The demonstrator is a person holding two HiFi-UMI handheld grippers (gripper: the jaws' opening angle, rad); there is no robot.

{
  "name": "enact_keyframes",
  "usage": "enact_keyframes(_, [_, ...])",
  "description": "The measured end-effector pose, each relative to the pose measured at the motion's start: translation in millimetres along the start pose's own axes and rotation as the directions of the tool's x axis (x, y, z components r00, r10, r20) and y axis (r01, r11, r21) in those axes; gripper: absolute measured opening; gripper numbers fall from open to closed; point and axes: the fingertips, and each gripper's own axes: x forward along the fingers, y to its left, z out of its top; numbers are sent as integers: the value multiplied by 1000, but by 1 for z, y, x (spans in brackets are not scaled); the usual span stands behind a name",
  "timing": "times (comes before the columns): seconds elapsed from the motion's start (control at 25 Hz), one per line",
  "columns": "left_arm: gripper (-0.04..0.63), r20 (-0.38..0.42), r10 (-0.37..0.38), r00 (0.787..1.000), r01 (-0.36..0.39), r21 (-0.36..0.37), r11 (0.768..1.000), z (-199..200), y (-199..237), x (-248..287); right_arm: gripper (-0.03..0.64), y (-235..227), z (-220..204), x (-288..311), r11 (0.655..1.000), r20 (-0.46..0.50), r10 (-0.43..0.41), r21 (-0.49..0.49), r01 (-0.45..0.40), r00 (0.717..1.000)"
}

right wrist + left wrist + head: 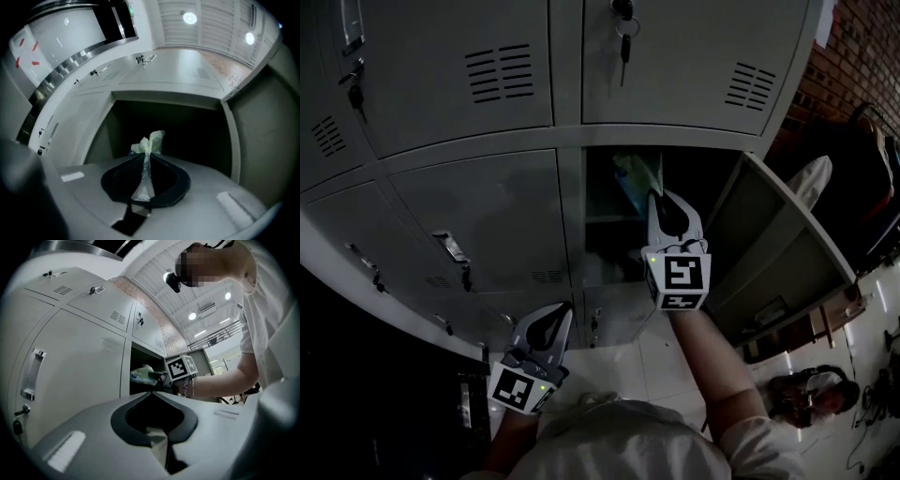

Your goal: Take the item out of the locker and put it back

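Observation:
My right gripper (pixel 655 196) is shut on a thin, crumpled plastic bag (pixel 636 169) at the mouth of the open locker compartment (pixel 712 173). In the right gripper view the bag's twisted neck (pixel 144 176) runs between the closed jaws of the right gripper (pixel 146 154), and its bunched top (pixel 152 139) sticks out ahead, in front of the dark interior (pixel 187 133). My left gripper (pixel 566 309) hangs lower left, before closed locker doors, shut and empty. The left gripper (pixel 152 392) looks up at the bag (pixel 141 375) and the right gripper (pixel 161 377).
The compartment's door (pixel 783 239) stands swung open to the right. Closed grey locker doors (pixel 487 211) surround it, one above with keys (pixel 623 28) hanging in its lock. A brick wall (pixel 853 56) and tiled floor (pixel 661 361) lie beyond.

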Motion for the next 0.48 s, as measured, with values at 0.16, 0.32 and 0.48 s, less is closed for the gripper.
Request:
enact_keyframes(0.16, [-2,2,-9,1000,9,-31,999,-2,4,3,15,-1,-28,23,999,-92,-4,31,6,996])
enact_keyframes(0.32, [-2,9,-2,1000,3,-63,998,-4,13,5,15,4,-55,27,997,-165,12,83,2,986])
enact_keyframes(0.48, [-2,13,9,1000,-8,-63,998,-3,22,8,123,6,-53,30,995,-140,35,102,-21,990])
